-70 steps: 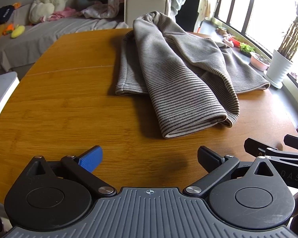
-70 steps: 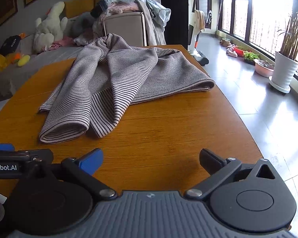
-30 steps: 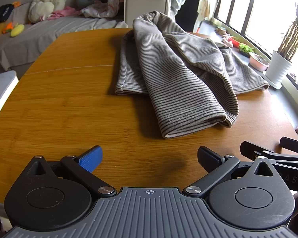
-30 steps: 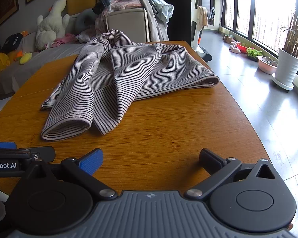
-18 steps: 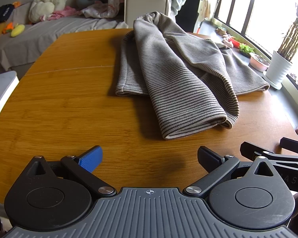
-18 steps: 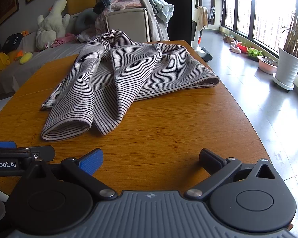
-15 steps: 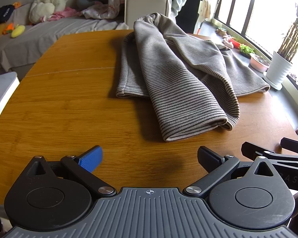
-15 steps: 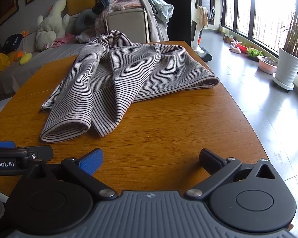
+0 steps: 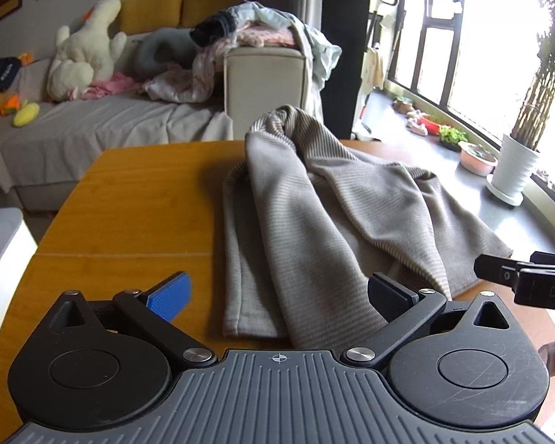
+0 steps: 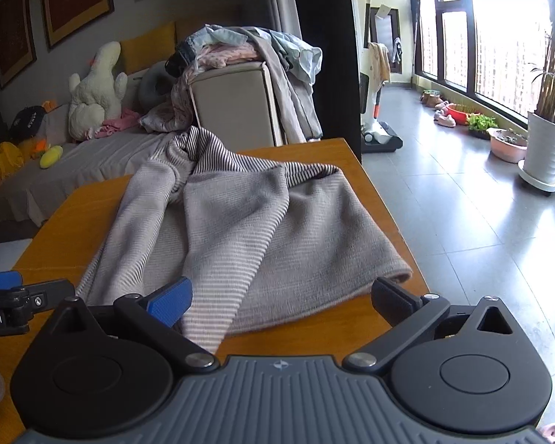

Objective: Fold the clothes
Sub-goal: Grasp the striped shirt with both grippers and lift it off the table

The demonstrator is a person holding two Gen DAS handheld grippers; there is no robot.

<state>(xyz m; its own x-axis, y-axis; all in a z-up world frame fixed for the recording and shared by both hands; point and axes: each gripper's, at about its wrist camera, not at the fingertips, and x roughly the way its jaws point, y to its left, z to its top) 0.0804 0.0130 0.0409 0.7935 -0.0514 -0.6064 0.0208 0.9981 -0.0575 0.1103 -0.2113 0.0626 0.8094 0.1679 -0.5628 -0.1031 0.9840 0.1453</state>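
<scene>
Now both grippers, left gripper [image 9: 277,292] and right gripper [image 10: 281,298], gape over the striped garment's [image 10: 248,229] near hem.

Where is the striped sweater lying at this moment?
The striped sweater lies crumpled on the wooden table, just ahead of both open tools, with the beige armchair behind the table's far edge.

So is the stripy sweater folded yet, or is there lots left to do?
Not yet. The striped sweater lies rumpled on the wooden table, sleeves crossed over the body. The left gripper and right gripper are both open above its near edge, holding nothing. All the folding is left.
</scene>
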